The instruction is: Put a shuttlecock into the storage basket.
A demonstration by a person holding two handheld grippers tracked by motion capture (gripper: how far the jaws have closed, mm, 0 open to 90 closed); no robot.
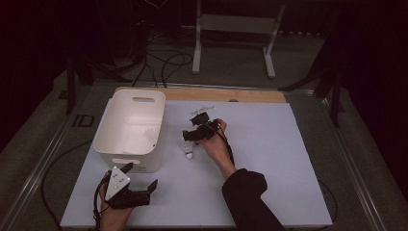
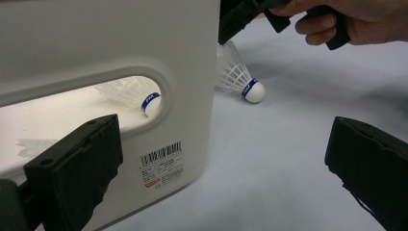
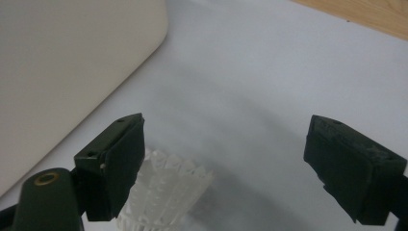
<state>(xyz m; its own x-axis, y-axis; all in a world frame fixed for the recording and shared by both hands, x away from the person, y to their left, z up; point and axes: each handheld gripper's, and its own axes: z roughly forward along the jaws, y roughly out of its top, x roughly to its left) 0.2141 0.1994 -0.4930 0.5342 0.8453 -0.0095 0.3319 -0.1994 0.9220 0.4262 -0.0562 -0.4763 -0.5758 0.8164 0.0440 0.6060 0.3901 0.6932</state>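
Because the white feathered shuttlecock (image 1: 188, 150) with its blue-banded cork tip is very light and its skirt crushes easily, the right tool (image 1: 195, 126), jaws spread above it beside the white plastic bin (image 1: 132, 129) near the desk's middle, should probably pinch the cork. The left tool (image 1: 140, 179) waits open near the front edge.

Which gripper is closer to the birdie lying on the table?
The right. The right gripper is just above the shuttlecock beside the white bin, jaws open around its feathers. The left gripper is open too, back at the bin's near end.
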